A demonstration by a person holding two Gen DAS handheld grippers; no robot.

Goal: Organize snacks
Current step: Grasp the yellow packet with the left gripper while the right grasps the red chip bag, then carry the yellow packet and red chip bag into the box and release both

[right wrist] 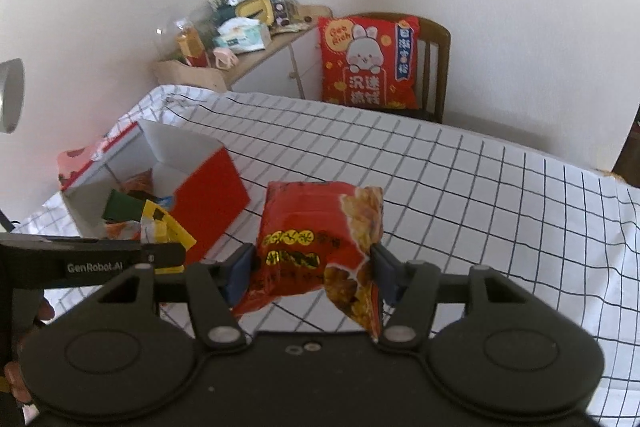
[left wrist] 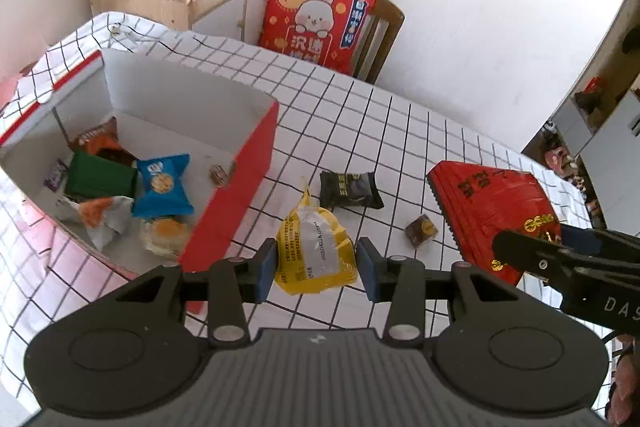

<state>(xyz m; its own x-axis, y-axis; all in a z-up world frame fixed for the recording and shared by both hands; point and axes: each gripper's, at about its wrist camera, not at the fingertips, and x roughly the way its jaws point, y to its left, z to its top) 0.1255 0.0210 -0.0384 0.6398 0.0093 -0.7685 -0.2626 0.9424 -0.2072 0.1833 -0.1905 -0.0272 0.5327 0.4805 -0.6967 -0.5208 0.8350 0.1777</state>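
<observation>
Lower centre of the left wrist view: left gripper (left wrist: 316,269) clenched on a soft yellow plastic snack pouch (left wrist: 316,251), lifted just right of the open red-sided cardboard box (left wrist: 236,203) with packets inside. Lower centre of the right wrist view: right gripper (right wrist: 312,273) clamped on a crinkly red foil snack bag (right wrist: 316,247), raised above the checked tablecloth (right wrist: 500,207). Probably light, puffy, slippery and crushable; best pinched gently across the middle.

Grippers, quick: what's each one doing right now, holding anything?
Left gripper: closed on the yellow packet, lifted off the tablecloth.
Right gripper: closed on the red bag, held up above the table.
</observation>
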